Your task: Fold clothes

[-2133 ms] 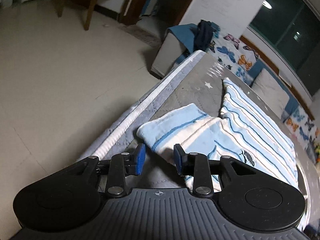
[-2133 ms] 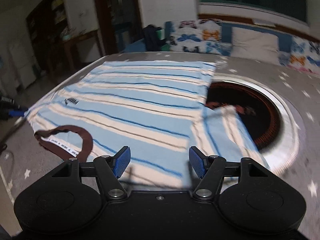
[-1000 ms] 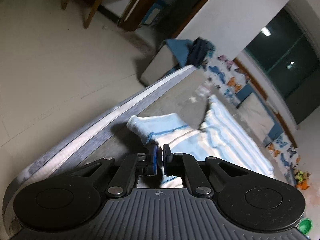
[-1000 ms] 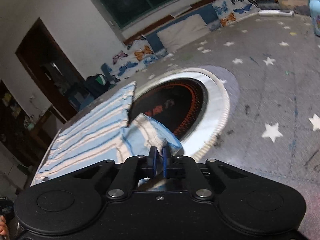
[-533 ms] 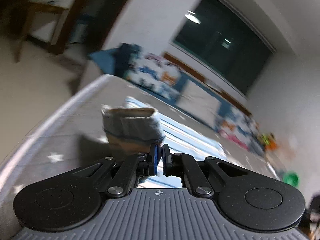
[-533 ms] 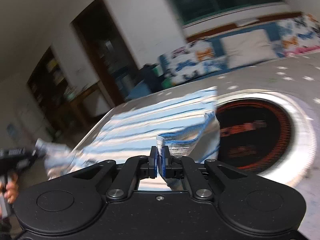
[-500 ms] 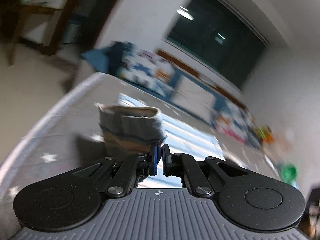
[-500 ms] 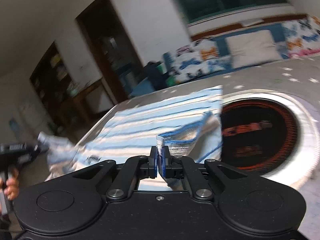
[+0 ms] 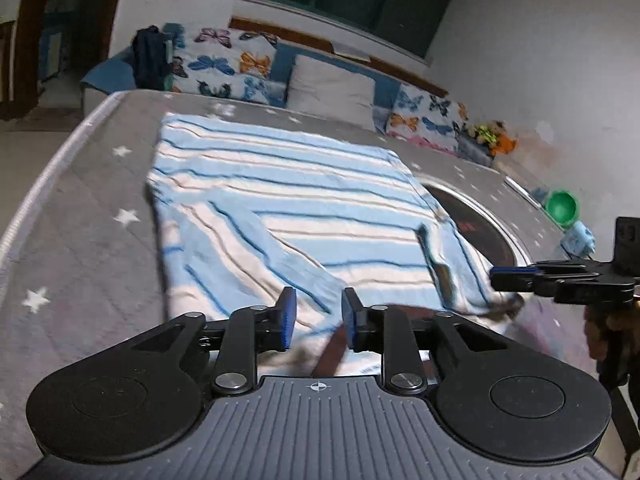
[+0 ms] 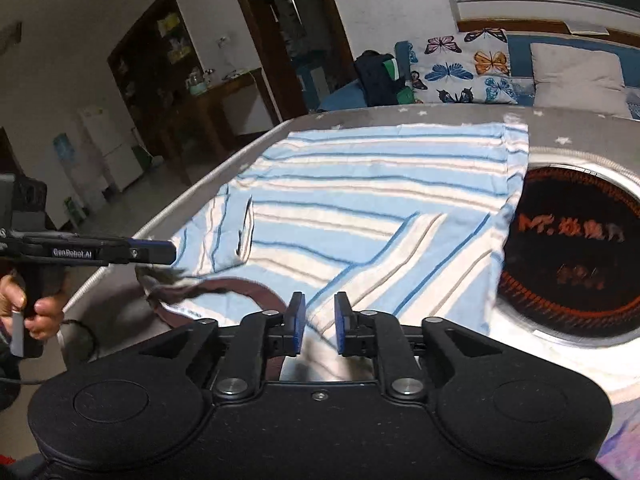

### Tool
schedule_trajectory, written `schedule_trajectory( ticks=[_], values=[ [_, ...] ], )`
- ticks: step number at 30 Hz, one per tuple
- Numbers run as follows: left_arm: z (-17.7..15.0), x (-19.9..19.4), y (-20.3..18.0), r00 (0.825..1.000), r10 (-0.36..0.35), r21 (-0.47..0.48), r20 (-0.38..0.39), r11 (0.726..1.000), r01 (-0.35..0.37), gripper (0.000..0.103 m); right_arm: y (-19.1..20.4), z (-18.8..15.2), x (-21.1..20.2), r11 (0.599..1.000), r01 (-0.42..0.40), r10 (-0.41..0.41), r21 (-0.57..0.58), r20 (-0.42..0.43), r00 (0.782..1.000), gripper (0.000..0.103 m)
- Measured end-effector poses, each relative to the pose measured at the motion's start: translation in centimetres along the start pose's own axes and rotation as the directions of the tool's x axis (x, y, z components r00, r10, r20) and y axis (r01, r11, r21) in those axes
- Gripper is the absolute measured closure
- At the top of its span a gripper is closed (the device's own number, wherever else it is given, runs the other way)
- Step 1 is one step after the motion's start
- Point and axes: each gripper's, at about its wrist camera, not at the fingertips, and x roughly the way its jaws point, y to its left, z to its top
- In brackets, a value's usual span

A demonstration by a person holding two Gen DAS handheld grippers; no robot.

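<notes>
1. A blue-and-white striped shirt [image 9: 304, 200] lies spread on a grey star-patterned bed [image 9: 80, 240], both sleeves folded inward over its body.
2. The left gripper [image 9: 316, 316] hovers over the shirt's near end by the brown collar [image 10: 240, 286], its blue pads apart with nothing between them; the folded left sleeve [image 9: 240, 256] lies just ahead of it.
3. The right gripper [image 10: 319, 322] hangs over the same near end, jaws parted and empty (a narrow gap shows between the pads); the folded right sleeve [image 10: 400, 264] runs diagonally just beyond its tips.
4. The shirt's right side touches the rim of a round dark-and-orange disc [image 10: 572, 248] on the bed.
5. Butterfly-print cushions [image 9: 232, 68] line the far edge of the bed, and a green cup [image 9: 562, 208] stands near its right edge.
</notes>
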Motion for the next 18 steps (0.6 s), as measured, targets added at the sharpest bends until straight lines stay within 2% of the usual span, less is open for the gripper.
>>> schedule_trajectory(
  ticks=[3, 7, 10, 16, 17, 18],
  values=[
    [0.2, -0.7, 1.6, 0.999, 0.041, -0.020, 0.009, 0.999, -0.041, 0.077, -0.6, 0.6, -0.5, 0.998, 0.063, -0.063, -0.011, 0.004, 0.998, 0.083],
    [0.3, -0.6, 2.9, 0.990, 0.144, -0.038, -0.009, 0.989, -0.144, 0.076, -2.6, 0.6, 1.2, 0.993, 0.118, -0.118, 0.001, -0.050, 0.992, 0.082],
    [-0.2, -1.0, 3.5, 0.979, 0.205, -0.052, -0.009, 0.977, -0.206, 0.066, -3.1, -0.8, 1.3, 0.988, 0.150, -0.152, -0.018, -0.090, 0.984, 0.082],
    [-0.9, -0.9, 4.4, 0.980, 0.192, -0.085, -0.054, 0.977, -0.196, 0.065, -1.8, -1.2, -0.3, 0.981, 0.184, -0.188, -0.065, -0.078, 0.979, 0.065],
    [-1.0, -0.7, 4.5, 0.979, 0.193, -0.082, -0.060, 0.977, -0.198, 0.069, -1.7, -1.3, -0.3, 0.980, 0.187, -0.193, -0.071, -0.084, 0.978, 0.064],
    [-1.0, -0.5, 4.4, 0.979, 0.195, -0.076, -0.062, 0.977, -0.200, 0.086, -1.6, -1.4, -0.3, 0.978, 0.191, -0.198, -0.077, -0.090, 0.976, 0.064]
  ],
)
